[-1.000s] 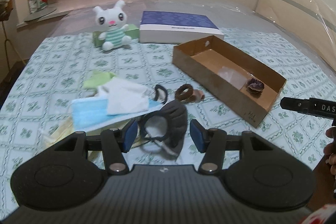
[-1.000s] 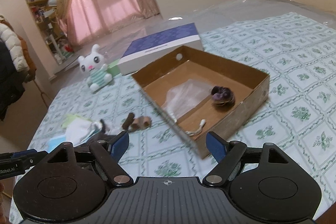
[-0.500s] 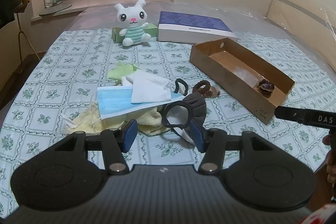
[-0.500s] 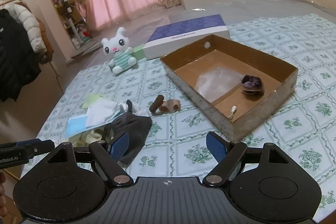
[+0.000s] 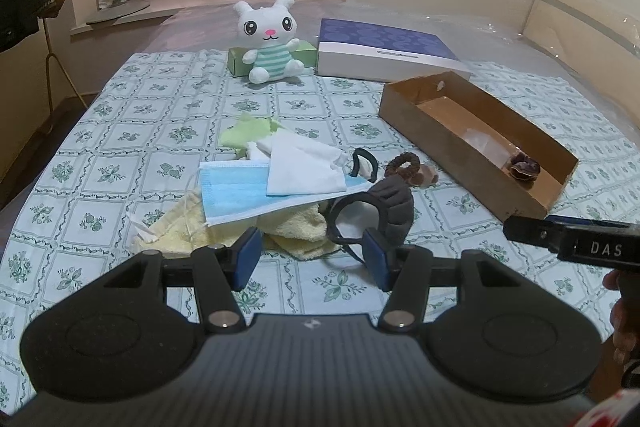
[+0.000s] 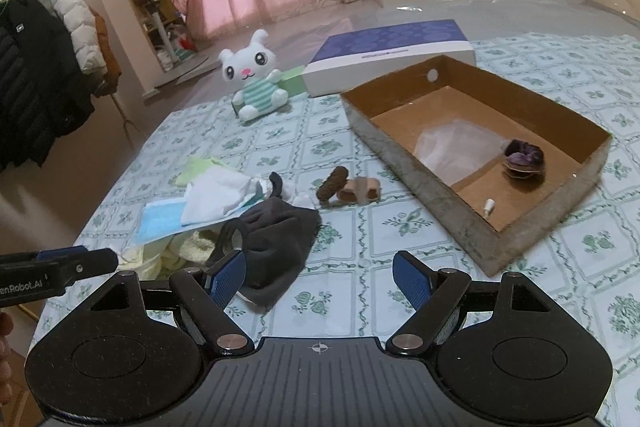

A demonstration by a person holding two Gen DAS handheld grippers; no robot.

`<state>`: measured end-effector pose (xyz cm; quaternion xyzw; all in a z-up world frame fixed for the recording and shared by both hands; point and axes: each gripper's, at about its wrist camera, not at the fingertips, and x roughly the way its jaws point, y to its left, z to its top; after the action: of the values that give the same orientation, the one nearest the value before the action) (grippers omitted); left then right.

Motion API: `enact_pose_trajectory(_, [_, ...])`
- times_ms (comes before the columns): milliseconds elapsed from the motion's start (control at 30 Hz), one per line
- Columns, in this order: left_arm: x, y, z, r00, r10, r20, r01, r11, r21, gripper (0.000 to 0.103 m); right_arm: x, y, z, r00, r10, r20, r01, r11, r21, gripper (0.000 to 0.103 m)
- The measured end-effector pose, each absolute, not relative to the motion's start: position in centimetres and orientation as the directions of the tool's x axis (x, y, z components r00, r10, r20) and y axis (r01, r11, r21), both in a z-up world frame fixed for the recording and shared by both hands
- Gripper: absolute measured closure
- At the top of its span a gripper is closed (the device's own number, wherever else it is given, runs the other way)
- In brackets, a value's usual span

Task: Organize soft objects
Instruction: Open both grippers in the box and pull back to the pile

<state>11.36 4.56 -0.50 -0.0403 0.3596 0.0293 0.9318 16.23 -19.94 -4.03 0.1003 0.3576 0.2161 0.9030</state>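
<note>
I hold my left tool (image 5: 311, 259) and my right tool (image 6: 318, 275) side by side, tilted downward, both with jaws apart and empty.

A matt brown cardboard box (image 6: 472, 227) is sitting on the printed cloth bed cover (image 5: 132, 131), near a fluffy yellow towel (image 5: 292, 227), a papery blue face mask (image 5: 236, 191) and a plush rabbit (image 5: 268, 39).

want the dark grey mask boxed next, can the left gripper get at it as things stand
Probably yes: the left gripper is open and empty, the dark grey mask lies just ahead of its fingertips, uncovered, only its edge overlapping the yellow cloth.
</note>
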Motion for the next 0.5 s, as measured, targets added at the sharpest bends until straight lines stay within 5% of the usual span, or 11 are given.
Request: enact_pose_trajectory(500, [14.5, 4.8, -1.7, 0.743, 0.035, -0.668, -0.082, 0.996, -0.039, 0.047, 18.9, -18.5, -5.1, 0.649, 0.463, -0.604, -0.336, 0.886, 0.318, 0.023])
